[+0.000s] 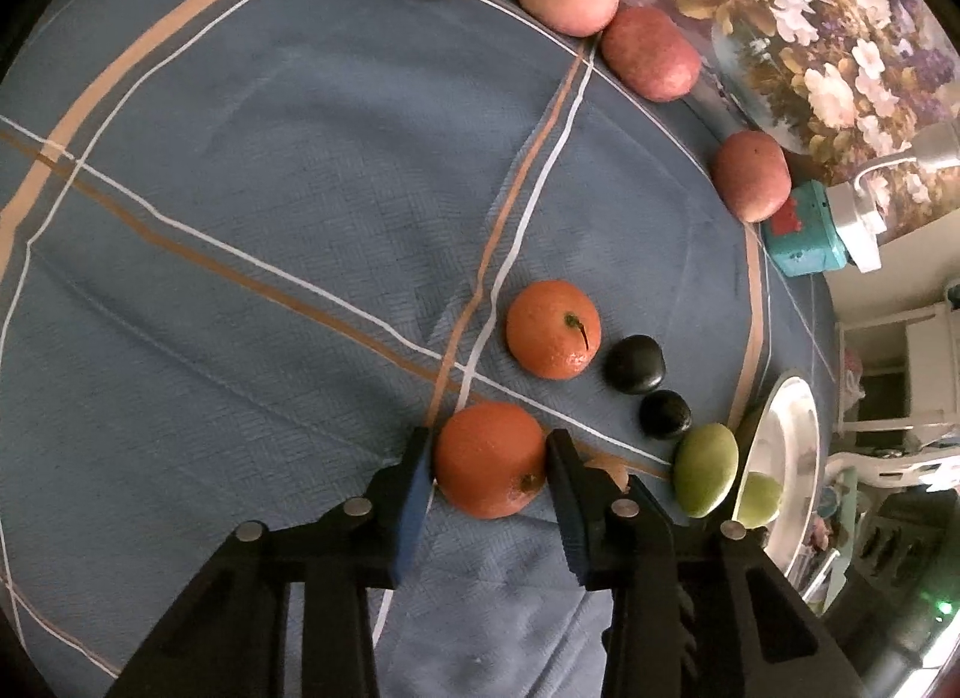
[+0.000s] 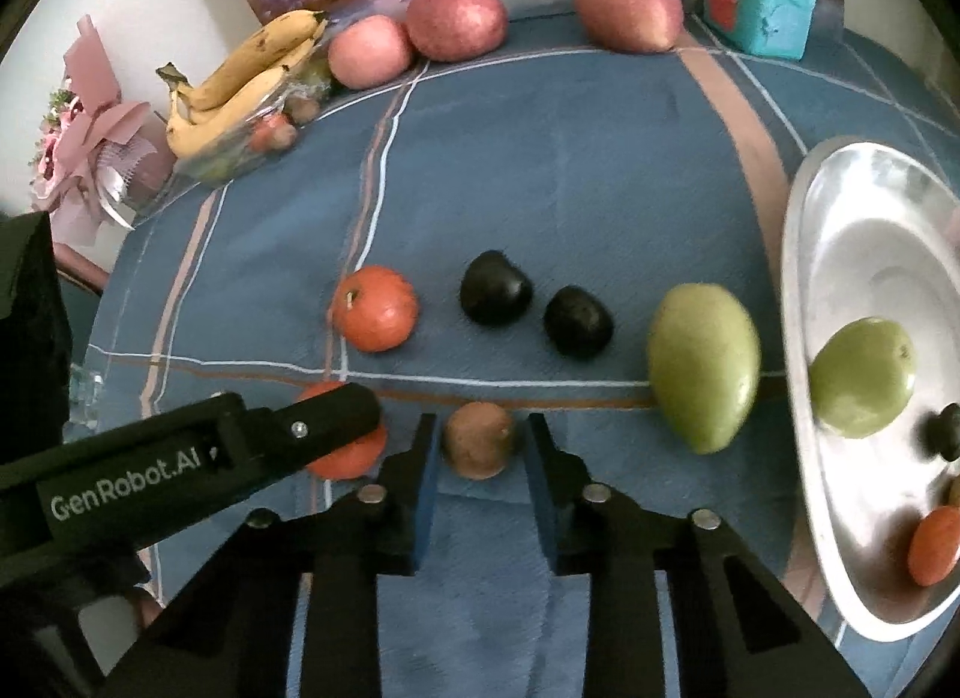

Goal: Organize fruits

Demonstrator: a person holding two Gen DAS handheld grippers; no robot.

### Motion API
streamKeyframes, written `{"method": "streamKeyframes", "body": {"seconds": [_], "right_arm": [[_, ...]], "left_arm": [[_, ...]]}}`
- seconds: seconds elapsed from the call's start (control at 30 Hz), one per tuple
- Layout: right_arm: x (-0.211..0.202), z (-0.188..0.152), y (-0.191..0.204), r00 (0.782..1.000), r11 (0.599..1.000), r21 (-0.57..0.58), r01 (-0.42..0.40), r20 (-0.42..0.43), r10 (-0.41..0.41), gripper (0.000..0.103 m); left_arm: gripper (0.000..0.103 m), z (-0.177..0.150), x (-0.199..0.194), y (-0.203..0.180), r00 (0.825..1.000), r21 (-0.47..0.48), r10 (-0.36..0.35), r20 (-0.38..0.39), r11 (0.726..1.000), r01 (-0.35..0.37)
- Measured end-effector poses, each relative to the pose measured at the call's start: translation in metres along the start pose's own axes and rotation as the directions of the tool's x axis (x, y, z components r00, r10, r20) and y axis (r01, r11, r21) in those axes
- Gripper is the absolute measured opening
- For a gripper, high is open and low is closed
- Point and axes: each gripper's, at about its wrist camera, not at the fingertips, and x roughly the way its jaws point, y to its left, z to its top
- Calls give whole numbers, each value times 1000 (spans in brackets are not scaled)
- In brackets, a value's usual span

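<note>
My left gripper (image 1: 487,458) has its fingers on both sides of an orange (image 1: 489,461) that rests on the blue cloth; both pads touch it. My right gripper (image 2: 480,446) stands open around a brown kiwi (image 2: 479,439) with small gaps on each side. A second orange (image 2: 375,308), two dark plums (image 2: 495,288) (image 2: 578,321) and a green mango (image 2: 703,365) lie in a row. The silver plate (image 2: 840,254) at the right holds a green fruit (image 2: 863,377), a dark fruit and an orange one. The left gripper also shows in the right wrist view (image 2: 336,416).
Three red mangoes (image 2: 456,21) line the far edge of the table (image 2: 570,146). Bananas (image 2: 252,80) lie on a clear bag of fruit at the far left. A teal box (image 2: 753,8) stands at the far right. A pink bouquet (image 2: 90,140) sits off the left edge.
</note>
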Motion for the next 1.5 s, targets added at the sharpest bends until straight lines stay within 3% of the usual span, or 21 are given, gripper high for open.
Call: {"method": "streamKeyframes", "body": {"seconds": [0.57, 0.97, 1.33, 1.5], "right_arm": [[-27, 0, -4, 999, 1000, 25, -7, 50, 6, 27], [-45, 4, -9, 993, 998, 22, 54, 99, -56, 27], [-63, 6, -11, 984, 997, 9, 80, 157, -80, 27], [-79, 4, -22, 977, 996, 34, 80, 194, -85, 27]], "left_arm": [[40, 8, -37, 5, 994, -50, -26, 108, 998, 31], [40, 7, -45, 2, 991, -55, -25, 131, 998, 32], [40, -1, -49, -11, 989, -7, -2, 150, 1000, 3], [40, -12, -51, -30, 988, 31, -41, 151, 999, 37]]}}
